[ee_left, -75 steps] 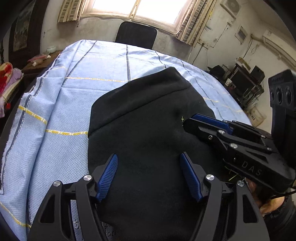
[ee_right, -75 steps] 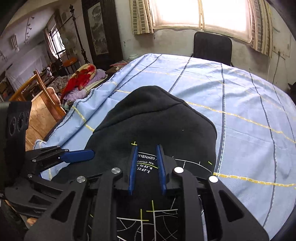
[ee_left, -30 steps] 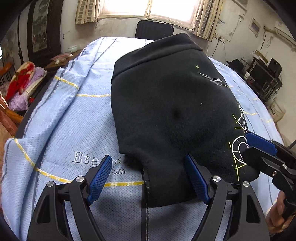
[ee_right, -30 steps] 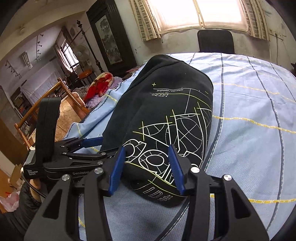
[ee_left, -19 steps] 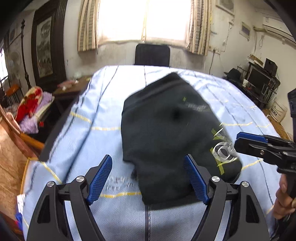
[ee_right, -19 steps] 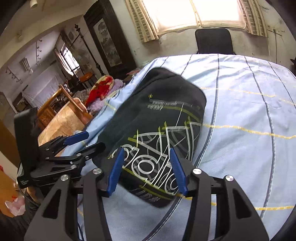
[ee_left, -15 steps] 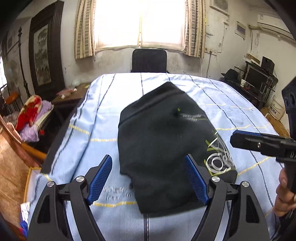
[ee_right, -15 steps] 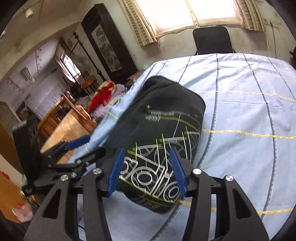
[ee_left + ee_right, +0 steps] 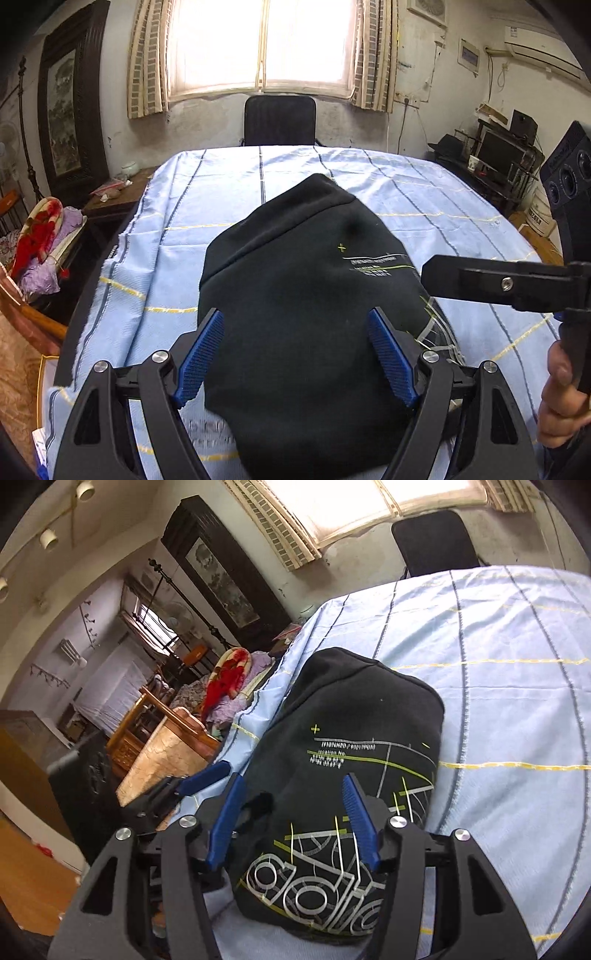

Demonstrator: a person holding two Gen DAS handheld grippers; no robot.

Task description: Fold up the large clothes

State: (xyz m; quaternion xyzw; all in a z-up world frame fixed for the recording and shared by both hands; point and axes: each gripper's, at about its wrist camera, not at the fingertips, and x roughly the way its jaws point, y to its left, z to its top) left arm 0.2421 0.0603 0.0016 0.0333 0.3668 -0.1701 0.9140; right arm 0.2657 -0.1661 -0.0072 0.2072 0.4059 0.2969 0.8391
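Both grippers have pulled back and risen from the folded black sweatshirt, which now lies released on the light-blue striped cloth covering the table. Bare cloth runs along the table's left edge, past the garment to the far edge, and widely toward the right edge. The left gripper hovers over the garment's near end, jaws wide apart and clamping nothing. The right gripper hangs above the printed near-right part, jaws opening, pads clear of the fabric. A black chair stands at the far edge under a bright window.
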